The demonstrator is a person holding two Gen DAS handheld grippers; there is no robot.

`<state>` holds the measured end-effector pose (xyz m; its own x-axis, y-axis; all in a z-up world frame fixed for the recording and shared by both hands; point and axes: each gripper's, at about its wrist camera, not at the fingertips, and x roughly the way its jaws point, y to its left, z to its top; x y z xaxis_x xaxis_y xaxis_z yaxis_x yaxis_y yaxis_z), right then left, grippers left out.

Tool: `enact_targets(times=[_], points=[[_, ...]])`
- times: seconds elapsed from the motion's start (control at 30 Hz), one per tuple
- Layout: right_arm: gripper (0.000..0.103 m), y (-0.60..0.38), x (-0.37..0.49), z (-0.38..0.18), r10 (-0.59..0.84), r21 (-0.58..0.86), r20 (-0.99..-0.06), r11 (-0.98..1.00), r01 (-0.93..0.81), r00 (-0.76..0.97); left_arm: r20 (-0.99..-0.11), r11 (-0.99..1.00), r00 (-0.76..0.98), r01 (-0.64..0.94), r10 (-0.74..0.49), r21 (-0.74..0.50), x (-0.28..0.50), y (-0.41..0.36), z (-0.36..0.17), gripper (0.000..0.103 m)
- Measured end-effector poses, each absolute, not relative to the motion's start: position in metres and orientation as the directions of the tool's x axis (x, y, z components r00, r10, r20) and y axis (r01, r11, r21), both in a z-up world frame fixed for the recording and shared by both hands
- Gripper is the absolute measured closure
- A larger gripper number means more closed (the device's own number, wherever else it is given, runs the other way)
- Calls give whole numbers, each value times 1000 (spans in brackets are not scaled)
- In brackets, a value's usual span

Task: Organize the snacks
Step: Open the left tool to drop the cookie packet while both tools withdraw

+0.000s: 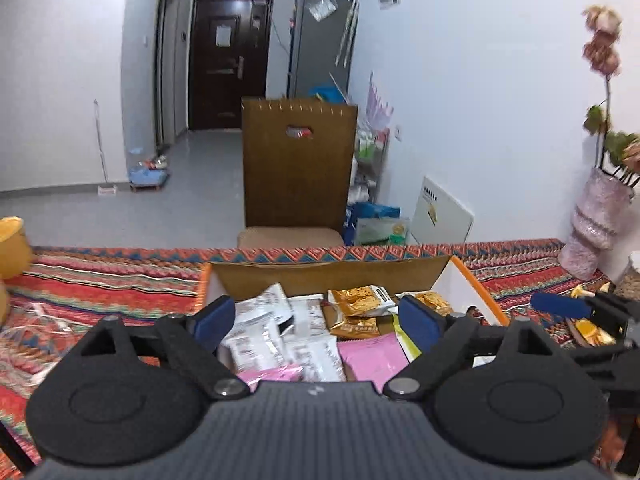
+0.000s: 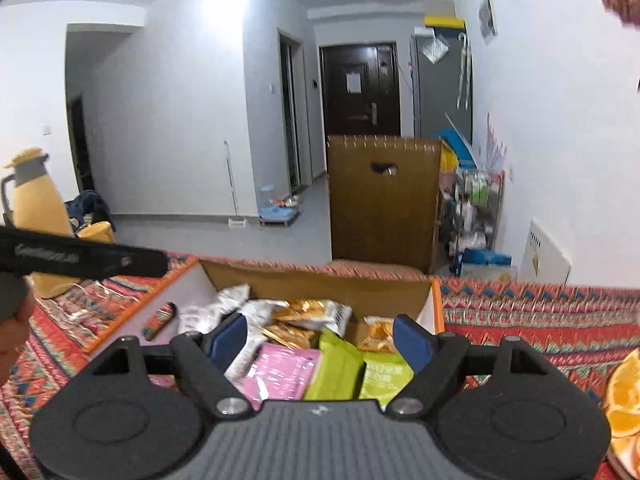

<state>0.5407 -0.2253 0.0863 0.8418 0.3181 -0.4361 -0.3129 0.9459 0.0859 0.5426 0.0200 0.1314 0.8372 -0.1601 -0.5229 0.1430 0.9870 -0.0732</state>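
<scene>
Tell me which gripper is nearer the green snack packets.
Right. The right gripper hangs open just above the green snack packets; the left gripper hangs open over white wrappers.

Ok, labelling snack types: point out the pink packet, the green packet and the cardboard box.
pink packet (image 2: 286, 372), right wrist view, middle of its face.
green packet (image 2: 386, 376), right wrist view, printed front.
cardboard box (image 2: 320, 284), right wrist view, far inner wall.

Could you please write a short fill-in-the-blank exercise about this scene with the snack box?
1. The snack packets lie in a cardboard ____.
2. Both the left gripper and right gripper are ____, holding nothing.
3. Beside the pink packet lie two ____ packets.

Missing words: box; open; green
</scene>
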Motion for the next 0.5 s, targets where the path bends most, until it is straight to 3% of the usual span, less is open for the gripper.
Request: enact_targets(times=[0.2, 0.37, 0.5], points=[[16, -227, 474, 139, 317, 23, -370, 943, -333, 873, -516, 980, 833, 167, -199, -107, 467, 37, 157, 9], [13, -240, 410, 167, 312, -7, -328, 943, -333, 892, -462, 978, 862, 186, -206, -90, 383, 47, 173, 3], [1, -257, 359, 171, 307, 3, -297, 947, -320, 904, -408, 978, 889, 203, -206, -52, 317, 48, 174, 0]])
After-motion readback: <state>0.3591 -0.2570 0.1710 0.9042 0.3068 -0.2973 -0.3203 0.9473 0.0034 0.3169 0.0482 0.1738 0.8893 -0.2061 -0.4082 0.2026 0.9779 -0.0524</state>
